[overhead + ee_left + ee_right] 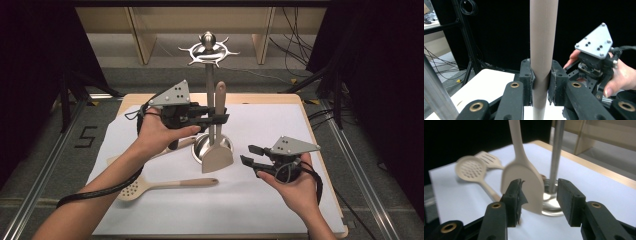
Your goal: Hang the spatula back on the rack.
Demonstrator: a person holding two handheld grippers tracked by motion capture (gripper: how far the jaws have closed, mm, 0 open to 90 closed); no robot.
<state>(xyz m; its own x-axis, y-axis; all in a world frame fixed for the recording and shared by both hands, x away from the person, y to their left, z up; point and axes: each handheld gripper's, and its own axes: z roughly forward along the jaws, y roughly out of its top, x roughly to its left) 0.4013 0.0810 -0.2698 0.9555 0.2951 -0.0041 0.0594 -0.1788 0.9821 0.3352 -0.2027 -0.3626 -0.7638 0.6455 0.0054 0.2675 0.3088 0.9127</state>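
My left gripper [220, 118] is shut on the handle of a beige spatula [217, 157] and holds it upright, blade down, just right of the metal utensil stand [210, 75]. In the left gripper view the pads press the round handle [542, 37] from both sides. The blade hangs in front of the stand's shiny round base [200, 145]. My right gripper [248, 154] is open, low over the table to the right of the blade, jaws pointing left at it. In the right gripper view the blade [524, 185] sits just beyond the open jaws [539, 197], not touched by them.
A beige perforated spoon [132, 189] lies on the white sheet [280, 130] in front of the stand. A slotted turner [487, 158] lies behind it, partly under my left forearm. The stand's hook ring [209, 50] is at its top. The wooden table edge [300, 100] runs along the right.
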